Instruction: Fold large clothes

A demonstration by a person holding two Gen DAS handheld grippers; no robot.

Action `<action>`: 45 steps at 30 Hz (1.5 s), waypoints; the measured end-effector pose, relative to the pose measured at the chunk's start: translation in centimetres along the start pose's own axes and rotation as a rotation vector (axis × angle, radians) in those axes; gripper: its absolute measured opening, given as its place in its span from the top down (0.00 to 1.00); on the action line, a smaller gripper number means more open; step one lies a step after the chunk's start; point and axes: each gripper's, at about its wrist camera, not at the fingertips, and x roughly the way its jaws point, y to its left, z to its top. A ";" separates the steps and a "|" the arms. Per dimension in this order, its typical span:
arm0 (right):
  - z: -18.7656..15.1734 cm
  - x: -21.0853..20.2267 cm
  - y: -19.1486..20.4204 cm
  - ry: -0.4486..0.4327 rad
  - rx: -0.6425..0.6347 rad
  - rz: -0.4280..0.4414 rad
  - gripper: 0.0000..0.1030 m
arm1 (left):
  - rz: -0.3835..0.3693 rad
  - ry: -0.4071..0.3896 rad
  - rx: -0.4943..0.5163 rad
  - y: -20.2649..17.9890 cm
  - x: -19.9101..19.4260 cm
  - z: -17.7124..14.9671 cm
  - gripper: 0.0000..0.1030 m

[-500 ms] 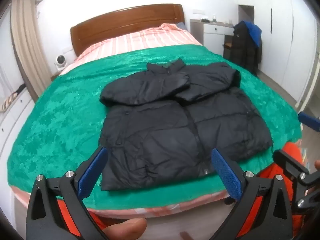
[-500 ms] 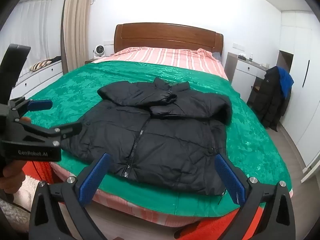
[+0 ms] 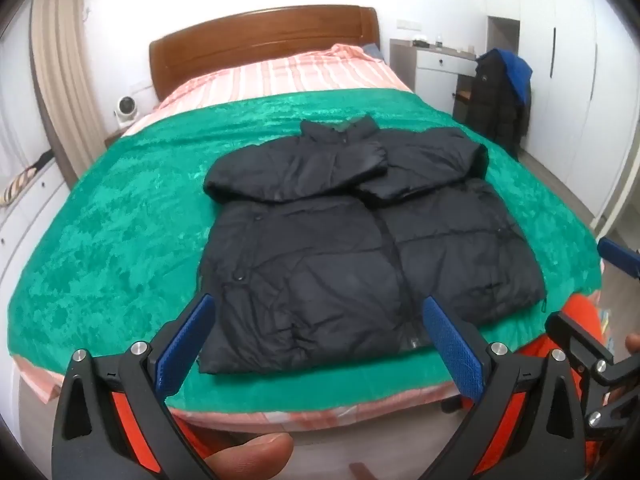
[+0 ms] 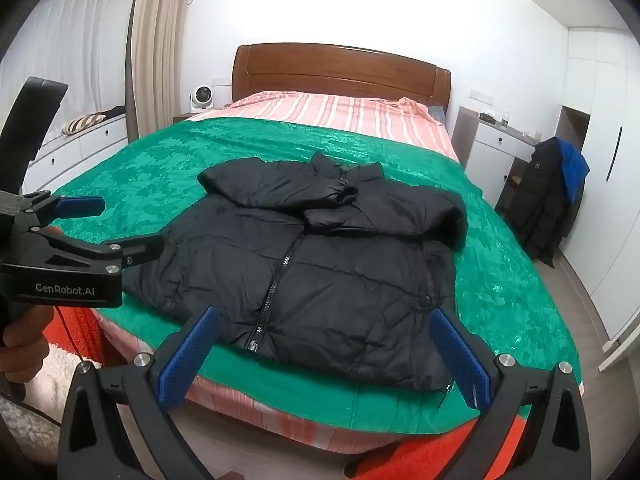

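Note:
A black puffer jacket (image 3: 360,248) lies zipped and front up on the green blanket (image 3: 120,240) of a bed, both sleeves folded across its chest. It also shows in the right wrist view (image 4: 320,256). My left gripper (image 3: 320,344) is open and empty, held just short of the jacket's hem at the foot of the bed. My right gripper (image 4: 324,352) is open and empty, near the hem's right part. The left gripper also shows in the right wrist view (image 4: 80,228), open, at the left.
The bed has a wooden headboard (image 4: 340,68) and a striped pink sheet (image 4: 340,112). A white dresser (image 4: 492,148) and a chair draped with a dark coat (image 4: 548,200) stand on the right. White drawers (image 4: 72,152) run along the left wall.
Both grippers have moved a little closer to the foot of the bed and the jacket's hem. The jacket has not moved.

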 end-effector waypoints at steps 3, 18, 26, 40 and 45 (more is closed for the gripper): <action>-0.2 0.0 -0.2 -0.004 0.002 -0.001 0.00 | -0.004 0.000 0.000 -0.1 0.0 -0.1 0.00; -0.2 0.1 -0.5 -0.003 0.010 -0.003 0.00 | -0.015 0.003 0.002 -0.3 0.1 -0.1 0.00; -0.3 0.1 -0.4 0.002 0.011 -0.002 0.00 | -0.017 0.006 0.005 -0.4 0.1 -0.1 0.00; -0.3 0.1 -0.4 0.000 0.012 -0.003 0.00 | -0.025 0.010 0.004 -0.4 0.1 -0.2 0.00; -0.4 0.2 -0.4 0.005 0.013 -0.001 0.00 | -0.026 0.012 0.004 -0.4 0.1 -0.2 0.00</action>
